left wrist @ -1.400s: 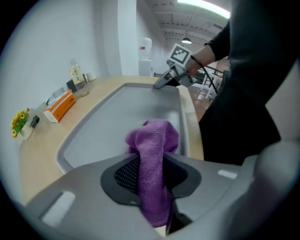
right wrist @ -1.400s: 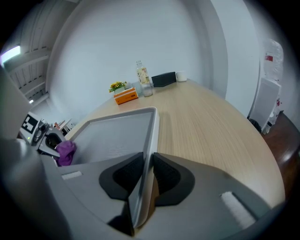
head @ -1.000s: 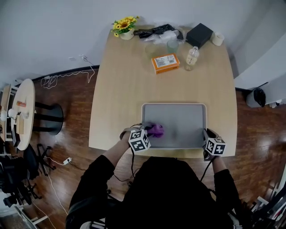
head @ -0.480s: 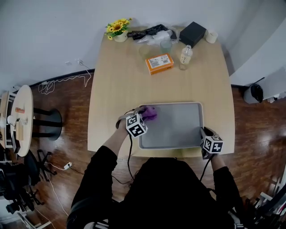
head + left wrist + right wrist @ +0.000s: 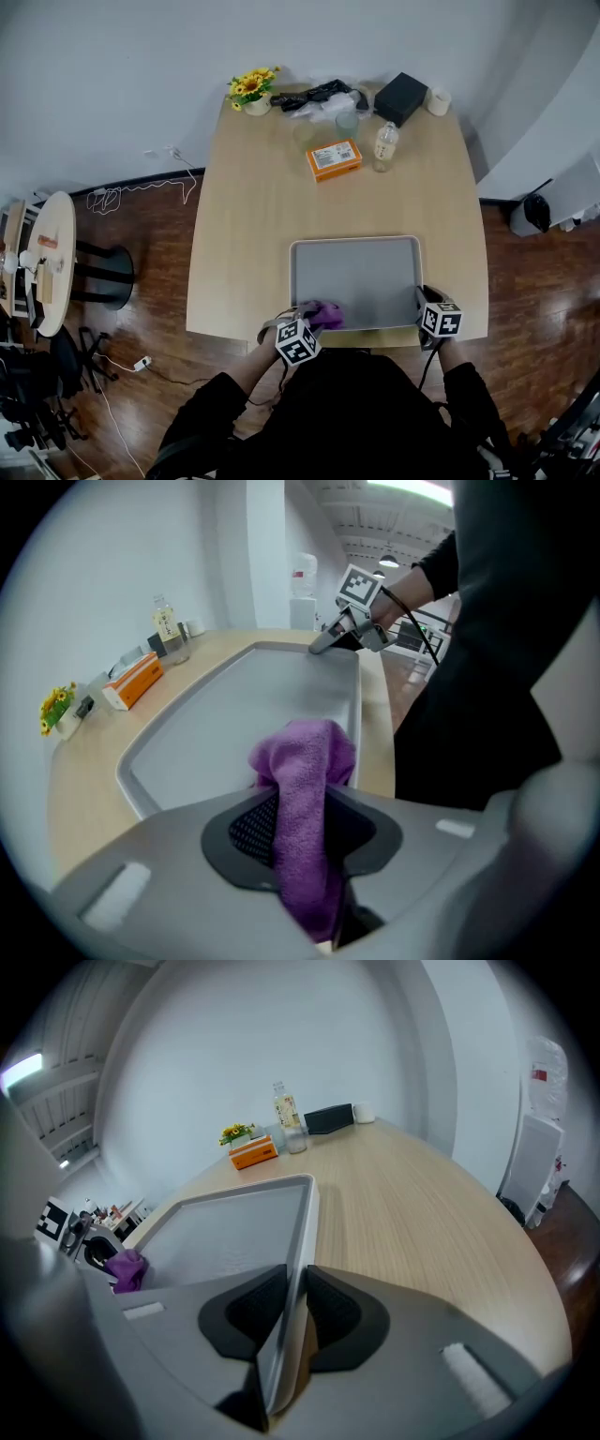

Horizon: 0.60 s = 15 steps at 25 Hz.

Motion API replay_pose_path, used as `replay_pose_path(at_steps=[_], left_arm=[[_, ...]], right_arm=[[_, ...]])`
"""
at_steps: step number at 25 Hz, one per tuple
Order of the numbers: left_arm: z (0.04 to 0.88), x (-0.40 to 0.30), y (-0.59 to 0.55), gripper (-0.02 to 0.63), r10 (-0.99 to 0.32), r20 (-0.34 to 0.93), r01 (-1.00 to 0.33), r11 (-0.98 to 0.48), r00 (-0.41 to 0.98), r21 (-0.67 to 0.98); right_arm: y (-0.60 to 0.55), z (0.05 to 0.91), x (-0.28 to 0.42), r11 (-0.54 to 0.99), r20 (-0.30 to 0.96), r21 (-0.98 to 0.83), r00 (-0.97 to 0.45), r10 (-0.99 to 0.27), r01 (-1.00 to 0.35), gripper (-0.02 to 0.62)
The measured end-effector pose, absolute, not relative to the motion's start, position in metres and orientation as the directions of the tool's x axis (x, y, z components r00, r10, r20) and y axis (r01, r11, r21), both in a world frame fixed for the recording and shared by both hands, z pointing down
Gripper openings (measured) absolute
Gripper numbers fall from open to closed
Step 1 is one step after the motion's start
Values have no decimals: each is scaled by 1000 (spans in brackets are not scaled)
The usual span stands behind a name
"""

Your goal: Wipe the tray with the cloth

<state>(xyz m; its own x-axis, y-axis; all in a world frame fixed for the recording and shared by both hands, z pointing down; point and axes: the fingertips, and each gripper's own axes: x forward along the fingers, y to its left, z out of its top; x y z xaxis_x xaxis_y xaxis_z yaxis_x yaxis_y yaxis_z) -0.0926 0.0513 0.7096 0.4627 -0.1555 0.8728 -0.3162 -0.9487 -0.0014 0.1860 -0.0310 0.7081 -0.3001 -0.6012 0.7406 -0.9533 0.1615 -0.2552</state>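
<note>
A grey tray [image 5: 361, 277] lies flat at the near edge of the wooden tabletop [image 5: 253, 216], in front of the person. The left gripper [image 5: 302, 832] has its fingers [image 5: 246, 827] pinching a purple cloth [image 5: 305, 761]. The cloth's free end bunches inside the tray at the near left corner, touching the tray floor. The right gripper [image 5: 292, 1307] has its fingers [image 5: 248, 1312] closed on the tray's right rim, close to the near right corner, one finger inside the wall and one outside.

Well apart, at the far end of the tabletop, stand a small pot of yellow flowers [image 5: 253, 94], a drinking glass [image 5: 347, 122], a clear bottle [image 5: 382, 143], an orange box [image 5: 334, 158] and a black box [image 5: 401, 97].
</note>
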Motion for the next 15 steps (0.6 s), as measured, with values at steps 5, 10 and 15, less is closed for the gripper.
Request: replay_pose_path(at_steps=[5, 10, 15], left_arm=[[709, -7, 49, 91, -59, 857, -207, -977, 512, 57], [703, 96, 54, 91, 30, 858, 12, -1000, 513, 28], [703, 142, 54, 91, 46, 867, 103, -995, 496, -6]], right_arm=[[-32, 707, 185, 166, 730, -266, -311, -609, -950, 71], [-31, 706, 182, 178, 722, -272, -323, -612, -946, 71], [-33, 706, 182, 188, 718, -280, -335, -610, -941, 71]])
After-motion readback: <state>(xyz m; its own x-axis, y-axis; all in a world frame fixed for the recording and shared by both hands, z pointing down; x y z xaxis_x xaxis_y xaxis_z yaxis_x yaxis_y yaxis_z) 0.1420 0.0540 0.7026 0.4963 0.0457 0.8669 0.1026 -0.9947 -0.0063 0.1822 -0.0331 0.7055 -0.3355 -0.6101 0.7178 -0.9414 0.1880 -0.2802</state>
